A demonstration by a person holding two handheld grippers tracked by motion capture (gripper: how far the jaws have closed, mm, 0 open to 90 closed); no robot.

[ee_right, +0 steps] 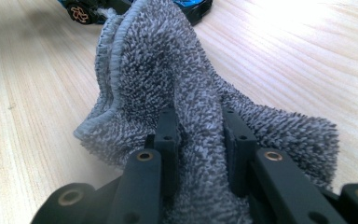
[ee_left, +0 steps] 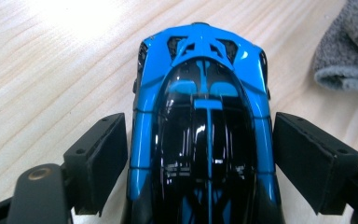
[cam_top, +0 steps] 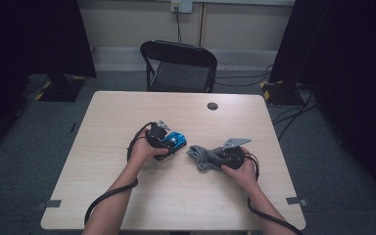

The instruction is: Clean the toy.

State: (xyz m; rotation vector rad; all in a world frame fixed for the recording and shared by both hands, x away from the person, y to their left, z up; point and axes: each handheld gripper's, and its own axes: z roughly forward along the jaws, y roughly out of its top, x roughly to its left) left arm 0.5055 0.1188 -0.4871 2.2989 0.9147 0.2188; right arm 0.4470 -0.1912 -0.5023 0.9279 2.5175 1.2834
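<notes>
Dim, dark-edged room in the high view; bright glare washes the table [ee_left: 70,18] in both gripper views, and near claw parts blur.

Layout relative to the toy car [cam_top: 174,140], which stands on the table [cam_top: 127,112] near its middle. Left gripper [cam_top: 169,144]: astride the car, one jaw on each flank. Cloth [cam_top: 201,155]: on the table just right of the car, slightly nearer the person. Right gripper [cam_top: 215,156]: at the cloth's right side, jaws pinching a fold. Chair [cam_top: 178,66]: behind the table's far edge.
</notes>
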